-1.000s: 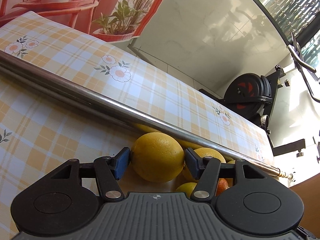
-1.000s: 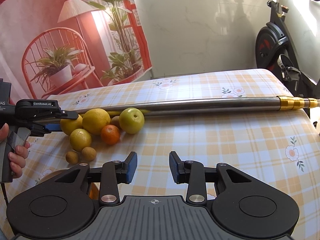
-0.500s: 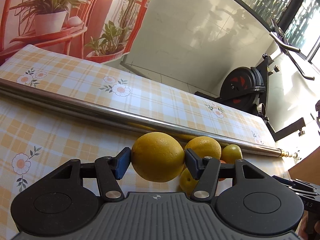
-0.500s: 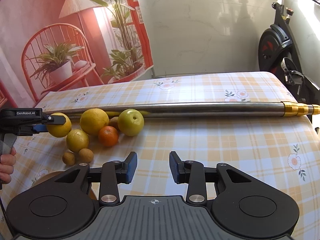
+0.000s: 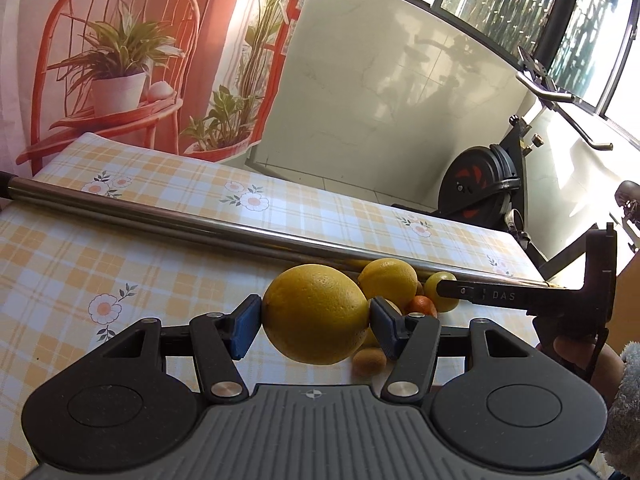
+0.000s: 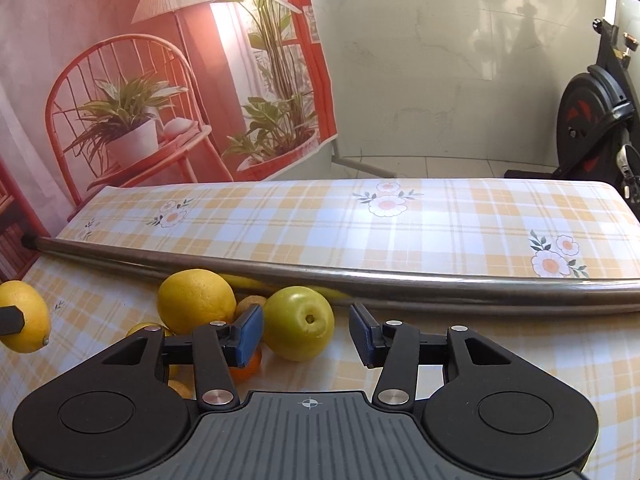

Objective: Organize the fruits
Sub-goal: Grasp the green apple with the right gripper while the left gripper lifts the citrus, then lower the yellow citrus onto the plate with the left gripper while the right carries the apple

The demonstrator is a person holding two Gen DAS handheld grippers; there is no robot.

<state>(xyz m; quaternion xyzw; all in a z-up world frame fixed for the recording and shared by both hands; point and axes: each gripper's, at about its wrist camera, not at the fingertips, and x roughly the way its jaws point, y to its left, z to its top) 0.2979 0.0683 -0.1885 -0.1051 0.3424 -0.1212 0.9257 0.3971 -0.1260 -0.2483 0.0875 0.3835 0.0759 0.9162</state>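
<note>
The small orange citrus fruit (image 6: 245, 362) at lower left hides mostly behind the right gripper's blue finger pad (image 6: 249, 334); the long steel pole (image 6: 360, 278) runs off the right edge.

Steel pole (image 6: 360, 280) lying across the plaid floral desk (image 6: 400, 220), printed backdrop with red chair (image 6: 120, 100) behind the desk, exercise bike (image 6: 592, 112) right of it.

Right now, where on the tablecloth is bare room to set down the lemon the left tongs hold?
Bare cloth lies left of the held lemon, in front of the metal pole, around the flower print. Beyond the pole is bare too. Crowded: the fruit cluster by the green apple, where the right tongs hover open.
</note>
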